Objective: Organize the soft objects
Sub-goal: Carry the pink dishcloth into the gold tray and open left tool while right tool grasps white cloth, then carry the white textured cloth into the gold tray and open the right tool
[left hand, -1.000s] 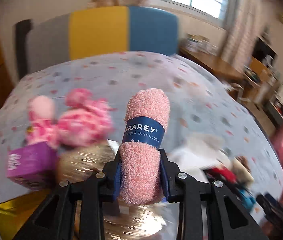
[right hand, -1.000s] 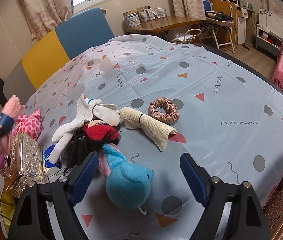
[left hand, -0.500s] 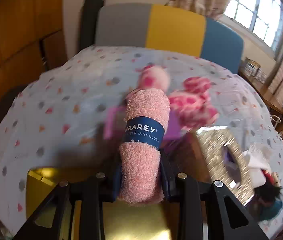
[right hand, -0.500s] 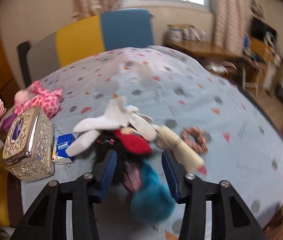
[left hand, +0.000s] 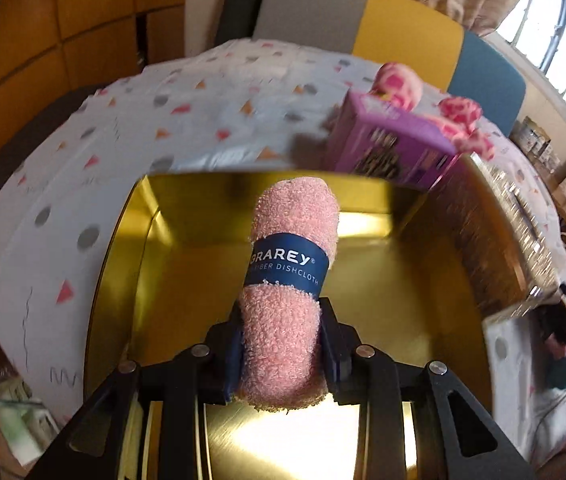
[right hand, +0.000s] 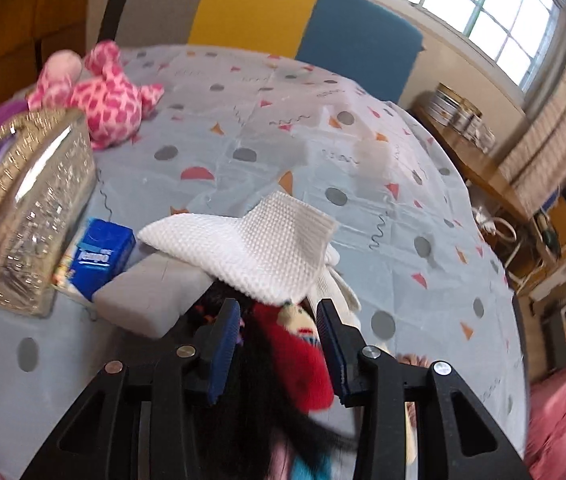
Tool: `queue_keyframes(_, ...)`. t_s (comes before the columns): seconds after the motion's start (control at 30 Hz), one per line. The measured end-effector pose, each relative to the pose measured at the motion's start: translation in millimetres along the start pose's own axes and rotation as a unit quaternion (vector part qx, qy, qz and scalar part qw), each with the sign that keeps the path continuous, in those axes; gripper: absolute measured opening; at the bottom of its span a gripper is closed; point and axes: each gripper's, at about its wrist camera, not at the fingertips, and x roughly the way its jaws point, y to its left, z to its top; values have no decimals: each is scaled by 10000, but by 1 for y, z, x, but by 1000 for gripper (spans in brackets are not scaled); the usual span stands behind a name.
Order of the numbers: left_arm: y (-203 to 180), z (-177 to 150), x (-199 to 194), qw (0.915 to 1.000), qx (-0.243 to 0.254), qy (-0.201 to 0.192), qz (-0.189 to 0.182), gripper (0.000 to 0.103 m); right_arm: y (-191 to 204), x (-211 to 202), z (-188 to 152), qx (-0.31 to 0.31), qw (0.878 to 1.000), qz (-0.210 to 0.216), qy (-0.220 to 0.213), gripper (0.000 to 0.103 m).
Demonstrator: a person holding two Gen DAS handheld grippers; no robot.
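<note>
Dishcloth roll [left hand: 289,288] now over gold tin [left hand: 395,280], clamped in left tongs [left hand: 281,350]

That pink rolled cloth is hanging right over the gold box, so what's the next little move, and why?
Probably lower it and open the left gripper: the pink dishcloth roll is clamped between its fingers above the empty gold tin, not yet resting on the bottom.
</note>
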Motion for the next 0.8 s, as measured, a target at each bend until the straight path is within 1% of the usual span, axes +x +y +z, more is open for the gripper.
queue_keyframes(0.13,13,-22,8,9996,-136,192,158,36,11,18,12,-558,9981,69,233,40)
queue_keyframes(0.23,17,-30,8,9993,-193,192,262,39,20,31,18,-822,9959,61,382,40)
queue_keyframes(0.3,15,-34,7,9992,-146,133,349,49,23,38,22,-899,9950,66,440,40)
queue_keyframes(0.33,14,-35,7,9991,-108,98,402,53,24,42,24,-910,9947,84,464,40)
queue_keyframes(0.37,13,-36,6,9990,-62,63,435,60,25,45,25,-919,9945,94,484,39)
queue_keyframes(0.4,12,-39,4,9989,-23,22,466,65,26,48,27,-919,9944,138,510,30)
queue_keyframes(0.43,11,-39,4,9988,-16,-6,493,65,27,50,27,-910,9942,186,539,27)
queue_keyframes(0.5,11,-42,3,9987,-35,-60,514,65,30,53,28,-882,9942,244,572,15)
queue_keyframes(0.53,11,-42,3,9987,-48,-62,496,66,29,53,27,-819,9944,323,579,13)
queue_keyframes(0.63,12,-47,0,9992,-159,-34,364,67,22,45,27,-542,9942,719,581,13)
queue_keyframes(0.7,12,-48,-1,9993,-241,-23,271,68,17,38,26,-393,9939,863,556,13)
queue_keyframes(0.8,10,-50,-5,9993,-336,-41,147,68,9,30,22,-41,9903,1250,604,12)
